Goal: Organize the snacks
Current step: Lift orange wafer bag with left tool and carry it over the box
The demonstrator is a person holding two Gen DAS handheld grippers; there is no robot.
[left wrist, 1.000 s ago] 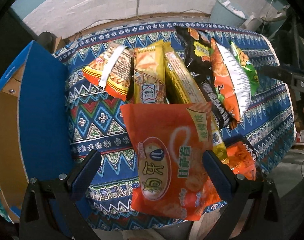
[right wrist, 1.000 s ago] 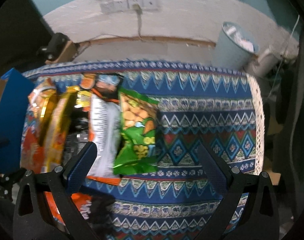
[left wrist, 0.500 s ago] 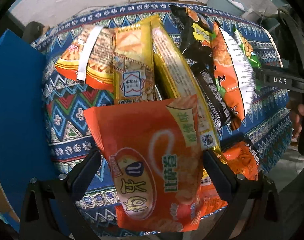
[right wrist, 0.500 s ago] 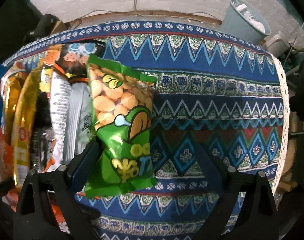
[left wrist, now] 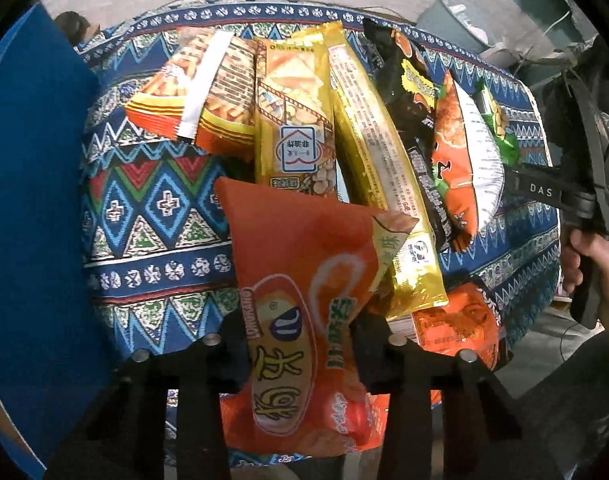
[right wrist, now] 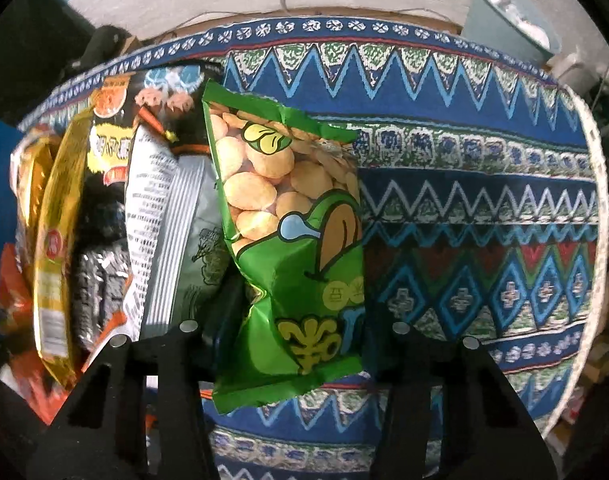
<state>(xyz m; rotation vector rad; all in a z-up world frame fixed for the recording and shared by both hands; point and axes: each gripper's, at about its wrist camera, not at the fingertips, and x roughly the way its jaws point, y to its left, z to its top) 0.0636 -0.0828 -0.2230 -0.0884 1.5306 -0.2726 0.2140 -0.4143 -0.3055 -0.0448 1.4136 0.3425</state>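
Observation:
A large orange chip bag (left wrist: 300,264) lies at the near edge of the patterned tablecloth (left wrist: 152,208). My left gripper (left wrist: 300,340) points down over it, its jaws closing, and the bag's lower part is crumpled between the pads. In the right wrist view a green bag of beans (right wrist: 288,208) lies at the right end of the snack row. My right gripper (right wrist: 300,316) has its jaws closing on it, and the foil is pinched between the fingers. The right tool (left wrist: 544,192) and the hand holding it (left wrist: 600,264) show at the right of the left wrist view.
A row of packs lies side by side: an orange-yellow bag (left wrist: 192,96), two yellow packs (left wrist: 292,120), a black pack (left wrist: 408,112), an orange-white bag (left wrist: 464,148). A blue box (left wrist: 32,200) stands at the left. A pale bin (right wrist: 512,20) stands behind the table.
Both grippers have come down onto the snacks and their jaws have narrowed from wide open. The left now pinches the orange bag, the right the green bag.

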